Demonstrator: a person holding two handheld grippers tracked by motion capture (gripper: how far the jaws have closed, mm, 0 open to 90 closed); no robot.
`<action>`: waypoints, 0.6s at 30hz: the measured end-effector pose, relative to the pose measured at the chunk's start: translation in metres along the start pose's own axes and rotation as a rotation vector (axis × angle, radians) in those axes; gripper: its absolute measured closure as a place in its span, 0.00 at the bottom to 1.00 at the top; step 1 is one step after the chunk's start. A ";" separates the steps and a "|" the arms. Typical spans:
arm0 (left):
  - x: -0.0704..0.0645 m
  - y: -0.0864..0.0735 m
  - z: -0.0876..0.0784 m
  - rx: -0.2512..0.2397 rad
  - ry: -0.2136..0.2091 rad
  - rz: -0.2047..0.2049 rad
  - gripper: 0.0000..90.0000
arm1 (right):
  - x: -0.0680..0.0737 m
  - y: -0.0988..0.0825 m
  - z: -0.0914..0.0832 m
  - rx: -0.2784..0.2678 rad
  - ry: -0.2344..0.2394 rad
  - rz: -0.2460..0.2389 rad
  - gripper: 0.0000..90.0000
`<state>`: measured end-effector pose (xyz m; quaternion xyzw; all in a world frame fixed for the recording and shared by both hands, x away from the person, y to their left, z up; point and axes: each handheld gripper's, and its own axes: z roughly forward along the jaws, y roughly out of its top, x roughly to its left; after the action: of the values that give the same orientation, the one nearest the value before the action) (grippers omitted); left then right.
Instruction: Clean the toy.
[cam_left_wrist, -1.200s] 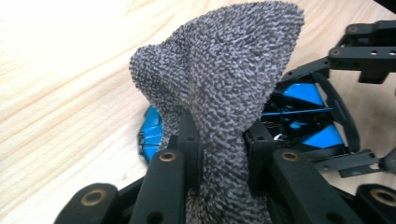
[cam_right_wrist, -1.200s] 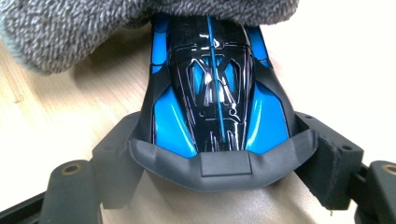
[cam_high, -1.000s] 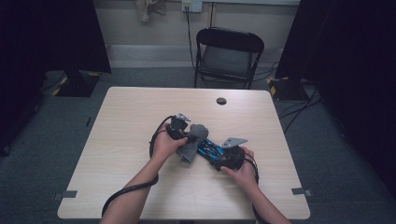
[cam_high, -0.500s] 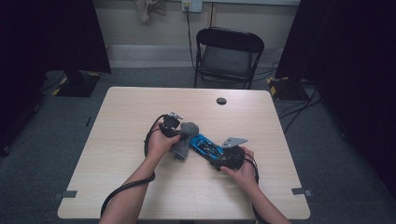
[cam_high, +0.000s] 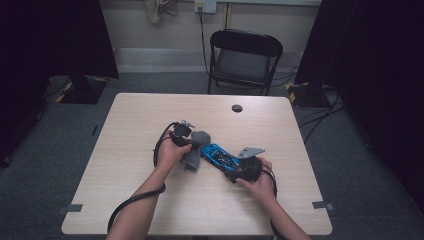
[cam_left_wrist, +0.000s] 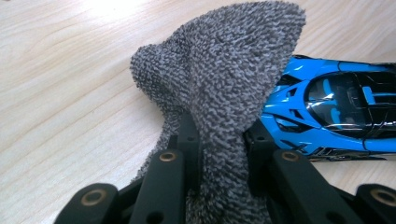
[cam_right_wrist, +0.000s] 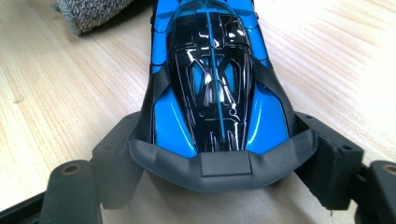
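Your left gripper (cam_high: 187, 144) is clamped on a grey cloth (cam_left_wrist: 219, 93); in the left gripper view its black jaws pinch a fold of the cloth between them, and the cloth stands up in a soft peak above them. The cloth is nubbly, looped terry, speckled light and dark grey. It touches one end of the blue toy car (cam_high: 220, 156), which sits just right of the table's middle in the high view.

The car's long axis runs from about 10 o'clock to 4 o'clock in that view. Which end is the nose you cannot tell from there. Its body is glossy blue with a black, shiny, ribbed roof (cam_right_wrist: 210, 79) and a matte dark-grey end piece (cam_right_wrist: 224, 165).

Your right gripper (cam_high: 240, 170) grips the car at its 4 o'clock end, with its padded jaws pressed on the two flanks in the right gripper view.

The table (cam_high: 140, 120) is pale wood-grain laminate with a small black disc (cam_high: 237, 108) near its far edge. Beyond it, at 12 o'clock, a black folding chair (cam_high: 245, 57) stands on grey carpet (cam_high: 55, 135), with dark curtains at both sides.
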<state>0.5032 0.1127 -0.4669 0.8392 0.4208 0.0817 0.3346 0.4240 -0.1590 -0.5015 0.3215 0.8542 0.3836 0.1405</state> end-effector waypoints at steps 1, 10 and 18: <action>0.000 0.000 -0.001 -0.003 0.002 -0.002 0.82 | 0.000 0.000 0.000 0.000 0.000 0.001 0.27; -0.003 -0.009 -0.017 -0.006 -0.059 0.018 0.82 | 0.000 0.000 0.000 0.000 0.002 0.001 0.26; -0.012 -0.021 -0.027 -0.021 -0.101 0.042 0.82 | -0.002 -0.001 -0.001 0.009 -0.005 -0.001 0.20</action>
<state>0.4708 0.1254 -0.4581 0.8472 0.3850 0.0507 0.3626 0.4249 -0.1611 -0.5016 0.3228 0.8558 0.3787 0.1414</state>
